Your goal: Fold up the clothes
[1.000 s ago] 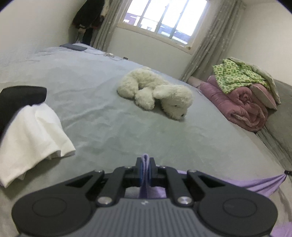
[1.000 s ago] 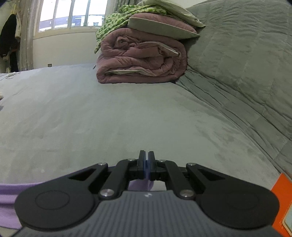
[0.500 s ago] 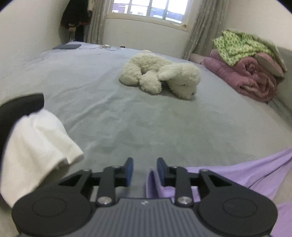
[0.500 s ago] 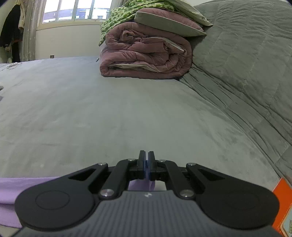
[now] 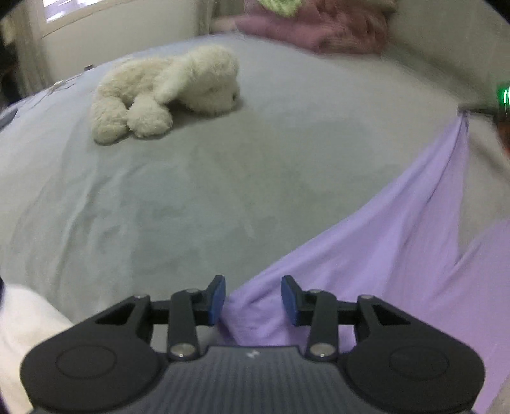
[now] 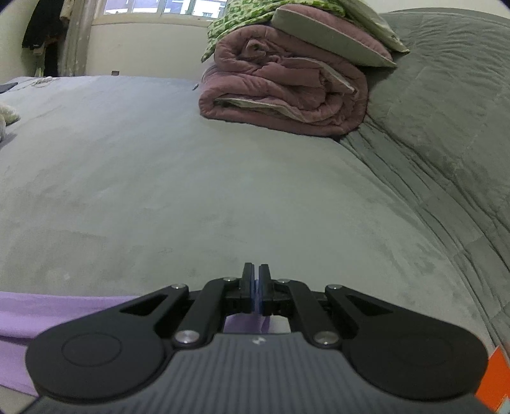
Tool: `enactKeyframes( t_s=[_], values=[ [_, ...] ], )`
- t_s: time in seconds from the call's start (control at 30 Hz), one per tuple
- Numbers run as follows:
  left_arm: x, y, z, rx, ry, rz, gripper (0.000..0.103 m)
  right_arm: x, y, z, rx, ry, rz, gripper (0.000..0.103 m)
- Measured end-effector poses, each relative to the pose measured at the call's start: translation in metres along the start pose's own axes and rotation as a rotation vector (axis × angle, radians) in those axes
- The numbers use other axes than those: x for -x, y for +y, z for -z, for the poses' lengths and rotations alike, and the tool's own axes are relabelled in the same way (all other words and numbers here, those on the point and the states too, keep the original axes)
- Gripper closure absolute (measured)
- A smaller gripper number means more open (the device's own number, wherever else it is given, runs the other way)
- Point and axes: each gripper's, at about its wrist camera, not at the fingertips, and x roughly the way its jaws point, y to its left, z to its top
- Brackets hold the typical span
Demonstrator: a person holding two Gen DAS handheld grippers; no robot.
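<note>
- Left wrist view: the left gripper [image 5: 253, 299] tips steeply down toward the grey bed cover [image 5: 197, 197], low over its near edge; the picture is somewhat blurred.
- Right wrist view: the right gripper [image 6: 255, 288] points at a shallower downward slant across the same cover, close above it.
- A white plush dog [image 5: 165, 92] lies on its side further up the bed, well apart from both grippers.
- A rolled mauve quilt [image 6: 283, 92] sits at the far side with a pillow [image 6: 331, 35] and a green patterned cloth [image 6: 245, 19] on top; a grey quilted blanket [image 6: 446, 133] rises to the right of it.
- A white garment [image 5: 22, 324] shows at the lower left edge of the left wrist view, just beside the gripper body.
- Nothing lies on the bare cover ahead of either gripper.
- The purple garment [image 5: 392, 254] lies spread on the cover and runs up in a taut band to the right edge of the left wrist view.
- The left jaws stand apart, released; a corner of the purple garment lies below the gap, with neither blue pad pressing on it.
- The right jaws are clenched together, and purple cloth shows directly beneath them, pinched at its edge; the rest trails off to the left.
</note>
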Motion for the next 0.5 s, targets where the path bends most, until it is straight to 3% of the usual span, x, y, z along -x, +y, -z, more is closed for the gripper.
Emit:
enactKeyframes(
  t_s=[0.1, 0.3, 0.37, 0.43, 0.5],
  values=[
    [-0.017, 0.001, -0.002, -0.045, 0.087, -0.030, 0.064, -0.005, 0.000, 0.004, 0.008, 0.014, -0.010, 0.101],
    [-0.021, -0.011, -0.001, -0.097, 0.075, -0.023, 0.068, -0.011, 0.001, 0.008, 0.025, 0.033, -0.018, 0.101],
    [-0.022, -0.018, -0.001, -0.123, 0.067, -0.041, 0.079, -0.012, 0.003, 0.008, 0.023, 0.028, -0.009, 0.101],
    [-0.022, -0.030, -0.001, -0.167, 0.058, -0.068, 0.098, -0.012, 0.004, 0.009, 0.016, 0.018, 0.010, 0.101],
    [-0.023, -0.043, -0.001, -0.221, 0.055, -0.118, 0.099, -0.009, 0.005, 0.009, 0.001, 0.001, 0.026, 0.101]
  ],
)
